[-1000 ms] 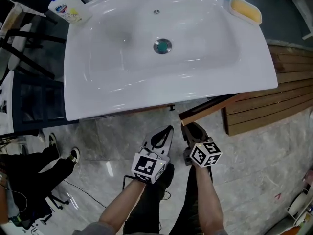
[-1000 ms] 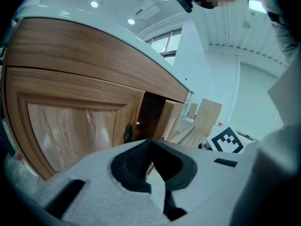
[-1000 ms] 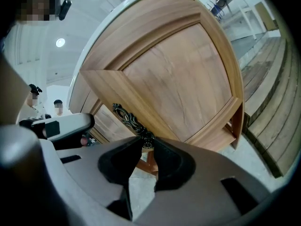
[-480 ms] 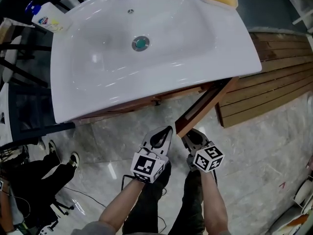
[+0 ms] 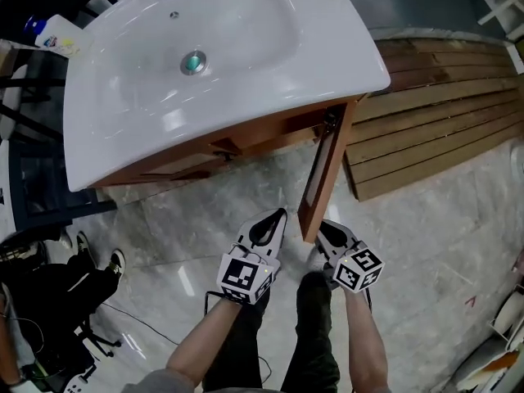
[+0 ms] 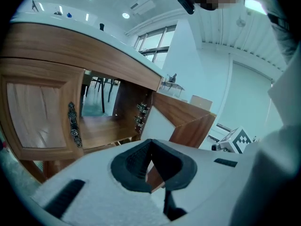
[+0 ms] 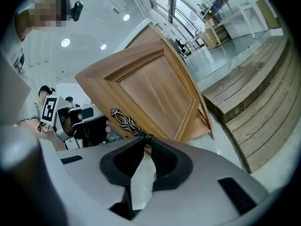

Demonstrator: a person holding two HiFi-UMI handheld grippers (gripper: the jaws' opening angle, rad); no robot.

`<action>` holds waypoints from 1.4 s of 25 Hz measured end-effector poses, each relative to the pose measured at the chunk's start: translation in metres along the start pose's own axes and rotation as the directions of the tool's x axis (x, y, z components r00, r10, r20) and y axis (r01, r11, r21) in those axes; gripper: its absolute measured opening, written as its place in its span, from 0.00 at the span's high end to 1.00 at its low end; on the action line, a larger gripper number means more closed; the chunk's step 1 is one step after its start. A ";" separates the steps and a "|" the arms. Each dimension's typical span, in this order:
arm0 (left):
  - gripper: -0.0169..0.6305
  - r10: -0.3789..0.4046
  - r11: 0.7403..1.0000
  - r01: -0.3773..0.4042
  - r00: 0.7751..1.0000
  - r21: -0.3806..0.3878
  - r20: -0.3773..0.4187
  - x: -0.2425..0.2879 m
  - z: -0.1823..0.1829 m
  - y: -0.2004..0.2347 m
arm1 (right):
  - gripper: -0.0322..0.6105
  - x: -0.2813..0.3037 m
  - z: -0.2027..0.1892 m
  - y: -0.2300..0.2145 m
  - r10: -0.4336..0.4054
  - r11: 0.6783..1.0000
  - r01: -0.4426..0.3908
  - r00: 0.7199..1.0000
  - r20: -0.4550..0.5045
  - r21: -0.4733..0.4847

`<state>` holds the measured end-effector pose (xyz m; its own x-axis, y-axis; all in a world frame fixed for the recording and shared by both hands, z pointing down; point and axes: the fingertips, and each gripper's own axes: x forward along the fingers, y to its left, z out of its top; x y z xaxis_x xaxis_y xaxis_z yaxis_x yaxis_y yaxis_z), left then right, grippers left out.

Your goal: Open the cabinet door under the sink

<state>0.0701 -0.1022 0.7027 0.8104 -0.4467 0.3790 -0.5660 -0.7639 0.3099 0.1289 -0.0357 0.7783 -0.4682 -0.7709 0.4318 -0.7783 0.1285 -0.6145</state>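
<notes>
The white sink [image 5: 246, 47] sits on a wooden cabinet [image 5: 188, 166]. Its right door [image 5: 322, 178] stands swung out toward me, edge-on in the head view. In the right gripper view the door panel [image 7: 150, 93] fills the middle, and my right gripper [image 7: 146, 140] is shut on the lower end of its ornate metal handle [image 7: 123, 120]. My right gripper [image 5: 321, 229] sits at the door's free edge. My left gripper [image 5: 282, 214] hangs beside it, shut [image 6: 150, 142] and empty. The left door [image 6: 37, 112] is closed, with its handle [image 6: 72, 125] showing; the cabinet's inside [image 6: 108, 126] is exposed.
Wooden slat decking [image 5: 434, 129] lies on the floor to the right of the cabinet. A soap bottle [image 5: 53, 35] and dark furniture [image 5: 33, 170] stand at the left. A seated person's legs [image 5: 49, 277] are at the lower left. My own feet are under the grippers.
The right door has swung from slightly ajar to wide open, with my right gripper drawing its handle toward me. The left gripper has hardly moved.
</notes>
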 end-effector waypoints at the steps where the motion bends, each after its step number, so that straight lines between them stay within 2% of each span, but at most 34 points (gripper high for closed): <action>1: 0.96 0.000 1.000 0.000 1.000 0.000 -0.001 0.002 -0.002 -0.006 | 0.87 -0.010 0.001 -0.008 -0.011 1.000 0.011 1.000 0.003 -0.005; 8: 0.96 -0.024 1.000 0.024 1.000 0.004 -0.007 0.018 -0.012 -0.042 | 0.89 -0.057 0.013 -0.054 -0.084 0.995 0.084 0.996 0.014 -0.053; 12: 0.96 -0.047 0.999 0.047 0.999 0.008 -0.002 0.029 -0.010 -0.056 | 0.89 -0.084 0.026 -0.084 -0.172 0.985 0.168 0.977 0.122 0.039; 16: 0.96 -0.051 0.999 0.052 0.999 0.012 -0.004 0.037 -0.011 -0.057 | 0.89 -0.095 0.037 -0.101 -0.209 0.978 0.209 0.968 0.136 0.015; 18: 0.96 -0.055 0.998 0.055 0.998 0.006 -0.005 0.039 -0.011 -0.060 | 0.89 -0.101 0.039 -0.107 -0.228 0.974 0.226 0.961 0.153 0.031; 22: 0.96 -0.065 0.998 0.065 0.998 0.015 -0.011 0.041 -0.011 -0.064 | 0.89 -0.110 0.031 -0.113 -0.265 0.963 0.253 0.948 0.175 0.088; 26: 0.96 -0.072 0.997 0.072 0.997 0.021 -0.008 0.043 -0.009 -0.065 | 0.89 -0.127 0.004 -0.117 -0.316 0.945 0.294 0.933 0.173 0.142; 31: 0.96 -0.084 0.996 0.084 0.996 0.031 -0.015 0.045 -0.010 -0.072 | 0.93 -0.143 -0.009 -0.113 -0.338 0.939 0.316 0.924 0.179 0.138; 35: 0.96 -0.100 0.994 0.101 0.995 0.047 -0.018 0.044 -0.002 -0.084 | 0.93 -0.151 0.013 -0.094 -0.322 0.947 0.311 0.921 0.218 0.085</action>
<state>0.1535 -0.0570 0.6950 0.8600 -0.3596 0.3621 -0.4740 -0.8258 0.3055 0.2786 0.0606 0.7624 -0.0896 -0.8874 0.4522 -0.8468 -0.1711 -0.5036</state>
